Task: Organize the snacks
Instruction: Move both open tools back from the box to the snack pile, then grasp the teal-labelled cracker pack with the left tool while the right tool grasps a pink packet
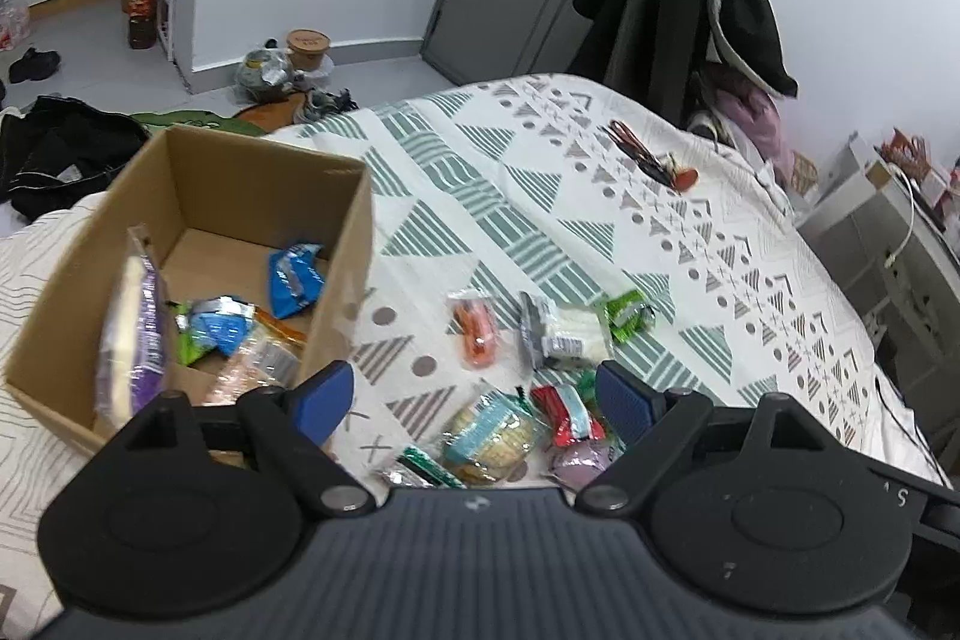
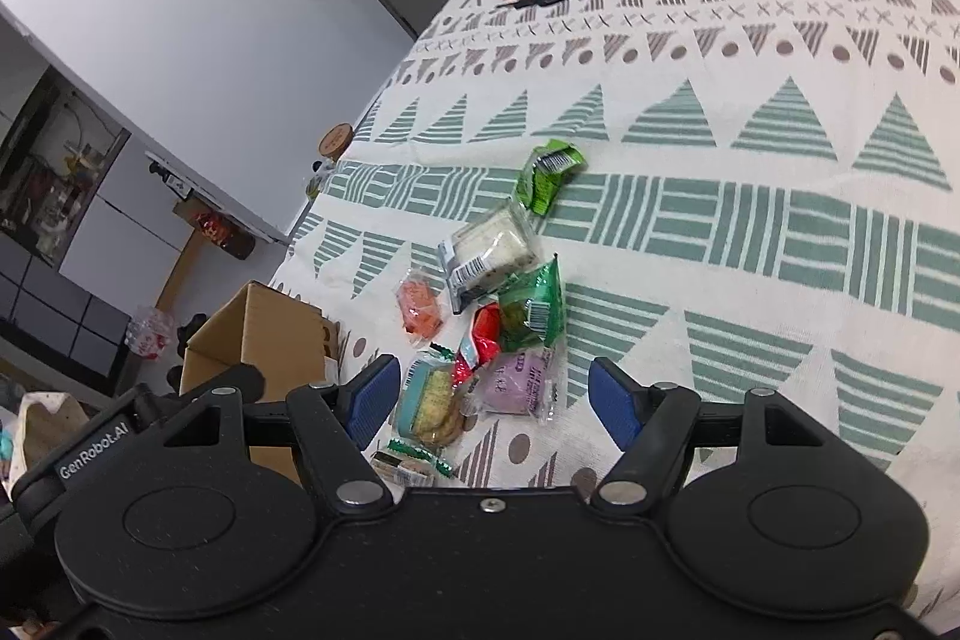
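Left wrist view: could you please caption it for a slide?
Open left gripper above loose snack packets beside a part-filled cardboard box.

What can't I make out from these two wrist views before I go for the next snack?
- Cardboard box contents: the near wall hides the lower packets in the left wrist view; the right wrist view shows only its outside.
- Green-striped packet: cut off by each gripper body in both views.
- Purple packet: mostly behind the left gripper's finger; clearer in the right wrist view.
- Packet labels: too small and blurred to read.
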`<state>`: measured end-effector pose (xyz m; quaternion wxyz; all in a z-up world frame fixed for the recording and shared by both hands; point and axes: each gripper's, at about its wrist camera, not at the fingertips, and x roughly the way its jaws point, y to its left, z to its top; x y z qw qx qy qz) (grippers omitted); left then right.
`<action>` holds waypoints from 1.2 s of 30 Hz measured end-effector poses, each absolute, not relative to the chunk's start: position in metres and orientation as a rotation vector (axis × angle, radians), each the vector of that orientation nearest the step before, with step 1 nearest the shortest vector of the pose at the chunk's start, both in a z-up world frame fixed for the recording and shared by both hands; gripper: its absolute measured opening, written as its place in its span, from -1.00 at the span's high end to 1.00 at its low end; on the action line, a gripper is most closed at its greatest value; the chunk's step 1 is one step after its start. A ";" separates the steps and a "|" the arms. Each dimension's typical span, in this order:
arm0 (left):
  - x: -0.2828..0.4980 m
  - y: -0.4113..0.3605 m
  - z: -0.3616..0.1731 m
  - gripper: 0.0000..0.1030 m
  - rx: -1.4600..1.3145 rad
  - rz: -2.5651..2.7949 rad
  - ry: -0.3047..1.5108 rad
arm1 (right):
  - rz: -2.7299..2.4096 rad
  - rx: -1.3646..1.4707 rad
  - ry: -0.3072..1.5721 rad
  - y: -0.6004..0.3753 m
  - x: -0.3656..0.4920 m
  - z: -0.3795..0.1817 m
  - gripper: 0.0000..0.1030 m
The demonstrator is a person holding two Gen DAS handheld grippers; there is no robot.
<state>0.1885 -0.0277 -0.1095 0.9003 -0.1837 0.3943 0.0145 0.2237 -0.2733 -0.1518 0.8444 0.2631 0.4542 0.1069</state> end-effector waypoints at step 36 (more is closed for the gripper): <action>0.246 -0.080 -0.207 -0.51 -0.205 0.050 0.996 | 0.224 0.684 1.125 -0.280 0.275 -0.228 -0.12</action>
